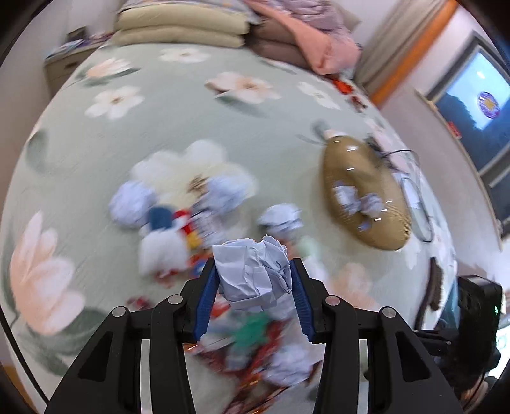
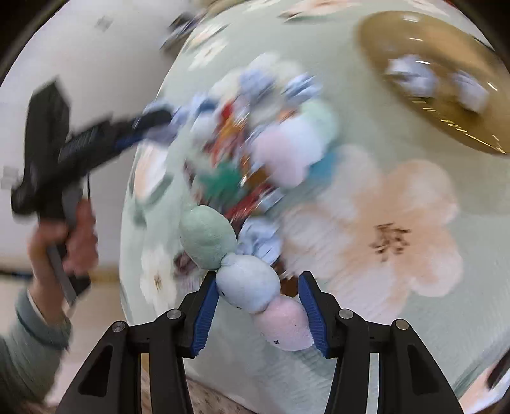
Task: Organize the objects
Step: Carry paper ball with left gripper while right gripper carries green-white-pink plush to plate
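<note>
My left gripper [image 1: 254, 267] is shut on a crumpled white paper ball [image 1: 253, 274] and holds it above a blurred heap of paper balls, plush toys and coloured wrappers [image 1: 178, 223] on the bed. My right gripper [image 2: 259, 281] is shut on a plush toy [image 2: 248, 283] made of green, blue and pink balls in a string. The left gripper also shows in the right wrist view [image 2: 95, 140], held in a hand at the left. A round woven tray [image 1: 363, 194] lies on the bed at the right with paper balls in it; it also shows in the right wrist view [image 2: 433, 76].
The bed has a pale green cover with large flowers [image 1: 191, 102]. Pillows and folded bedding [image 1: 178, 28] lie at its far end. A white cable and a round white object [image 1: 417, 203] lie beside the tray. A window [image 1: 478, 102] is at the right.
</note>
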`<state>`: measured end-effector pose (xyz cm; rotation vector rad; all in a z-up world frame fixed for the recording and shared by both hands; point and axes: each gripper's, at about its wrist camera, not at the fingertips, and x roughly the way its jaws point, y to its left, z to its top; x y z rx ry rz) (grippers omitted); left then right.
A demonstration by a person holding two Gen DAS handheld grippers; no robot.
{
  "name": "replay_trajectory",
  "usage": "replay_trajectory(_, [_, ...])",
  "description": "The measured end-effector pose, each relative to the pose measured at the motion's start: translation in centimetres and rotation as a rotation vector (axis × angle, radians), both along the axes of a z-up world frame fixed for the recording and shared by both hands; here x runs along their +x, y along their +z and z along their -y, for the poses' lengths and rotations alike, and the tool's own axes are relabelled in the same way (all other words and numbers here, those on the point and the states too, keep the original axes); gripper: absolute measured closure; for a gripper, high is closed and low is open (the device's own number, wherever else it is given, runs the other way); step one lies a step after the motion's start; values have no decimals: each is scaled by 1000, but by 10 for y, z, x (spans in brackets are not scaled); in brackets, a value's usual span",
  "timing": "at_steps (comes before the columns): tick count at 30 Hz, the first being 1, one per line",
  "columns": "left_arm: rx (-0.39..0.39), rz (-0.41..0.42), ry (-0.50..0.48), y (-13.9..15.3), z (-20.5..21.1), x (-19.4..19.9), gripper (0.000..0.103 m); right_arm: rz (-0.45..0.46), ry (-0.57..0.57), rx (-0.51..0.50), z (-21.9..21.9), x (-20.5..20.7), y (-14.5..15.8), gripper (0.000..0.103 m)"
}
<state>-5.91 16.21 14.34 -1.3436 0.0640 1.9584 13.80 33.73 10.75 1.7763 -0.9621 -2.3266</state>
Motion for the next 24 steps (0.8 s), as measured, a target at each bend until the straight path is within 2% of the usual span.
replay_trajectory(6, [72, -33, -85, 22, -66, -5, 61, -85, -200, -58, -58, 0, 27, 53])
replay_trajectory(13, [122, -41, -152, 32, -140, -12, 61, -218, -499, 29, -146, -8, 74, 53])
replay_trajectory(16, [133, -39, -183, 32, -168, -11, 61, -238, -581, 84, -176, -18, 80, 52])
replay_trajectory(19, [152, -48, -233, 35, -192, -4, 61, -241, -628, 46, -208, -27, 76, 52])
replay_trajectory(20, [166, -55, -252, 37, -199, -1, 59, -237, -646, 32, -216, -30, 74, 51])
replay_trajectory(22, [171, -69, -276, 38, -214, 7, 42, -220, -661, 21, -228, -31, 71, 48])
replay_trajectory(23, [157, -73, -270, 37, -219, 8, 20, -219, -661, -6, -231, -35, 66, 37])
replay_trajectory(24, [144, -79, -254, 33, -223, 9, 14, -228, -649, -57, -235, -37, 62, 25])
